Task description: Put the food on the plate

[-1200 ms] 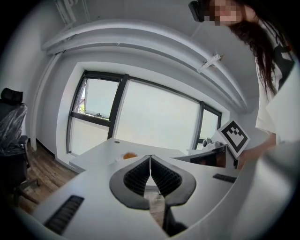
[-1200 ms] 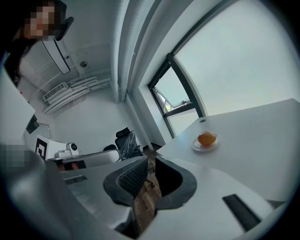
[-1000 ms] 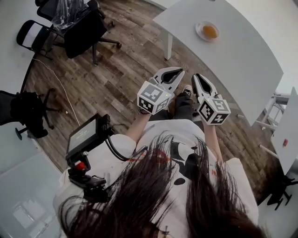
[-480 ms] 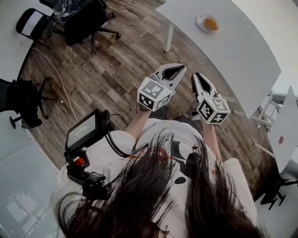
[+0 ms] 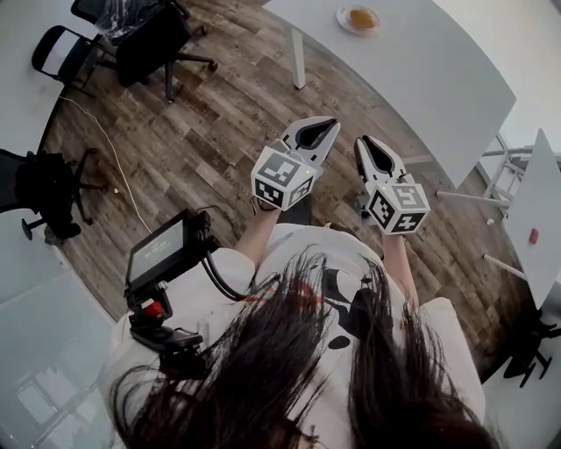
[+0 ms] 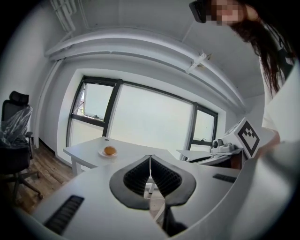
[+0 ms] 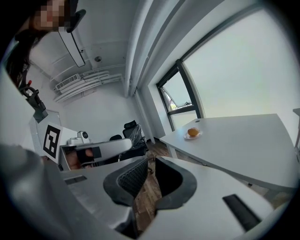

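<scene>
looking steeply down from the head. at the left, black office chairs (image 5: 149, 44) stood on a wood floor (image 5: 202, 131), and a small screen (image 5: 162, 250) hung at the person's chest. in the middle, the left claw (image 5: 331, 125) and the right claw (image 5: 363, 146) just beside it were held out over the floor, well apart from the table. both were pinched together with nothing between the jaws. at the upper right, a white table (image 5: 438, 79) carried a small plate (image 5: 344, 21) near its left corner, with a round orange-brown food (image 5: 363, 17) lying on it.

over the last second the plate had slid to the picture's top edge, and the table's near edge had drawn a little closer to the claws, which kept their pose. that read as a walk toward the table, with no reach or grip yet begun.

the plate was nearly cut off at the top. the food was too small to name, and it was unclear whether it was the piece to be moved; no other food showed. long dark hair covered the bottom edge, and marker cubes hid the hands. at far right, a second table (image 5: 543, 202) held a red thing (image 5: 533, 235), too small to identify.
</scene>
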The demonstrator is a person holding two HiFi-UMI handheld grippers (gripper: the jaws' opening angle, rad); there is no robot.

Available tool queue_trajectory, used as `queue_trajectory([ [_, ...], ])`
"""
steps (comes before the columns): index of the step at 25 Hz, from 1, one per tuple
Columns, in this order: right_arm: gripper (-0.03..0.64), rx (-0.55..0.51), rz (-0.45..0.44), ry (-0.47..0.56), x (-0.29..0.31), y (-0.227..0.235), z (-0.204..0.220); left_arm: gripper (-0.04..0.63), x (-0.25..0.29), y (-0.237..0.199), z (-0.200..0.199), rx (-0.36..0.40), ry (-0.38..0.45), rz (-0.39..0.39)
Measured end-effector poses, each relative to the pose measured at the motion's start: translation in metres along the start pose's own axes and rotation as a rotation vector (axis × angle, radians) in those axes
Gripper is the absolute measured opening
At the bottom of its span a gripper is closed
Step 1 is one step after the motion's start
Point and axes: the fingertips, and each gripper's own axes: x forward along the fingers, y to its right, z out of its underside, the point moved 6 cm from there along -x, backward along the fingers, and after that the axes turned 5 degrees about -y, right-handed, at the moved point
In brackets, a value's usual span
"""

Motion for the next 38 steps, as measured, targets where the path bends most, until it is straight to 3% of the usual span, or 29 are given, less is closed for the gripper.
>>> queue_trajectory([
  [3,0.057,-0.007,-0.025,0.001,-0.033,0.009,0.012,0.006,0.0,0.045,0.008,0.066,-0.029,-0.023],
  [13,0.057,0.01,-0.118,-0.014,-0.112,0.009,0.06,0.006,-0.032,0.143,0.052,0.005,-0.047,-0.106],
  [22,0.057,0.007,-0.196,-0.006,-0.134,-0.01,0.076,0.006,-0.066,0.176,0.063,0.003,-0.058,-0.174],
  [38,0.057,0.038,-0.188,0.023,-0.163,-0.039,0.095,0.006,-0.1,0.217,0.079,-0.003,-0.09,-0.112],
])
